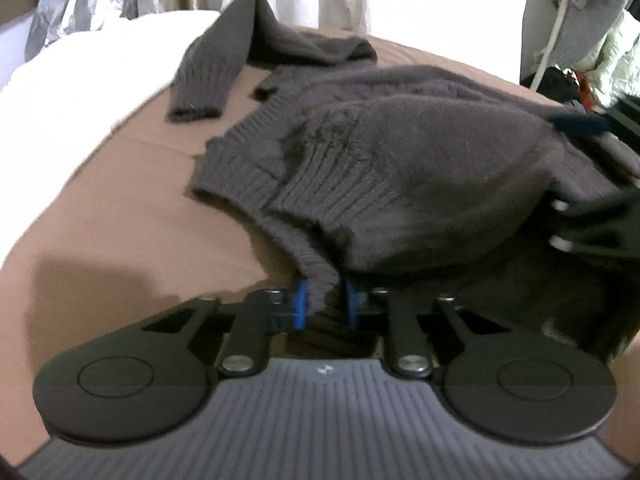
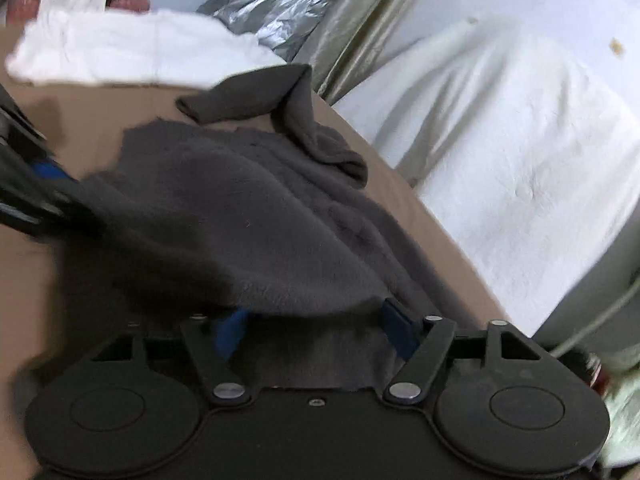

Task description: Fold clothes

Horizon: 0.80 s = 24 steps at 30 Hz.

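Left claw (image 1: 324,304) pinching sweater (image 1: 400,168) hem, right claw (image 2: 316,326) spread wide

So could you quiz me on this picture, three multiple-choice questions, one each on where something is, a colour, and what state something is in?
1. Where does the sweater's loose sleeve lie?
A. on the brown sheet, at the far end of the sweater
B. inside a basket
C. on a hanger

2. What colour is the sweater?
A. bright red
B. dark grey
C. yellow

3. What is the left hand-held gripper doing?
A. hanging open, away from the cloth
B. lying on the floor
C. pinching the sweater's ribbed hem

Answers:
1 A: the sleeve rests flat on the brown sheet, beyond the body of the sweater.
2 B: the knit is dark grey in both views.
3 C: the left hand-held gripper has its blue pads closed on the hem. The right hand-held gripper has cloth between its wider-set pads.
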Motion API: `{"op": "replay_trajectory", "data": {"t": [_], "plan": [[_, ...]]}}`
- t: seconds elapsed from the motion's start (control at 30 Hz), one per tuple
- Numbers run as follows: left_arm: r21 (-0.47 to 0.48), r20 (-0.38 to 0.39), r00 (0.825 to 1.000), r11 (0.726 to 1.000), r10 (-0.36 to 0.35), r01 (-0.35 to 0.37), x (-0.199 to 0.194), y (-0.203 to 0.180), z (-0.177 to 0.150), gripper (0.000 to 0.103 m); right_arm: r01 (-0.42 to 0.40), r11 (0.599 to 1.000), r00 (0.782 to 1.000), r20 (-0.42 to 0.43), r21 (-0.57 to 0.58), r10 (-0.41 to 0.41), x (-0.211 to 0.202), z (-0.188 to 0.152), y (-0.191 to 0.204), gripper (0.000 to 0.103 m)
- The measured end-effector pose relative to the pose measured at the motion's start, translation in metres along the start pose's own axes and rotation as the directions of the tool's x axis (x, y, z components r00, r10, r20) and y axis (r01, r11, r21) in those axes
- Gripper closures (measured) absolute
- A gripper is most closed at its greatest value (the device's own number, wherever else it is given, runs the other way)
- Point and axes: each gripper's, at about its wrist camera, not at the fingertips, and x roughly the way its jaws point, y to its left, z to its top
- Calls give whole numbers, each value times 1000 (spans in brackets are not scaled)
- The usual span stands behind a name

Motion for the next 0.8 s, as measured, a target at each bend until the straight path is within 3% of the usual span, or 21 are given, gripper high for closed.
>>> {"op": "replay_trajectory", "data": {"t": [0.03, 0.07, 0.1, 0.13, 0.2, 0.3, 0.4, 0.5, 0.57, 0.7, 0.77, 0.8], "plan": [[7, 11, 1000, 1000, 29, -29, -2, 1, 1, 95, 18, 1000, 1000, 6, -20, -18, 8, 7, 3, 29], [6, 17, 999, 999, 50, -50, -4, 4, 3, 97, 10, 1000, 1000, 19, -24, -10, 11, 13, 3, 58], [-7, 18, 998, 998, 60, -60, -5, 9, 4, 97, -29, 1000, 999, 26, 7, 29, 10, 17, 0, 95], [-21, 18, 997, 997, 71, -71, -7, 14, 5, 97, -104, 990, 994, 32, 96, 101, 6, 22, -10, 93], [-46, 16, 995, 995, 94, -93, -9, 24, 6, 103, -164, 946, 986, 88, 279, 145, -9, 24, -32, 93], [-74, -17, 992, 989, 126, -127, -4, 38, 2, 103, -120, 908, 988, 137, 401, 70, -45, 14, -61, 93], [-126, -86, 992, 986, 97, -107, 6, 47, -1, 103, -32, 879, 993, 118, 477, -28, -84, -5, -91, 93], [-18, -114, 977, 983, 179, -183, 10, 31, -4, 101, 60, 829, 996, 27, 556, -90, -115, -35, -128, 93], [132, -85, 957, 955, 277, -264, 11, 8, -10, 101, 135, 816, 991, -76, 562, -111, -123, -59, -148, 93], [221, -62, 950, 932, 306, -286, 4, -18, -22, 100, 266, 805, 947, -298, 530, -116, -120, -117, -169, 93], [236, -57, 951, 929, 304, -283, -4, -26, -23, 94, 306, 753, 920, -384, 582, -78, -110, -159, -169, 93], [240, -51, 950, 927, 309, -289, -10, -30, -23, 88, 322, 701, 900, -436, 637, -17, -103, -179, -170, 92]]}}
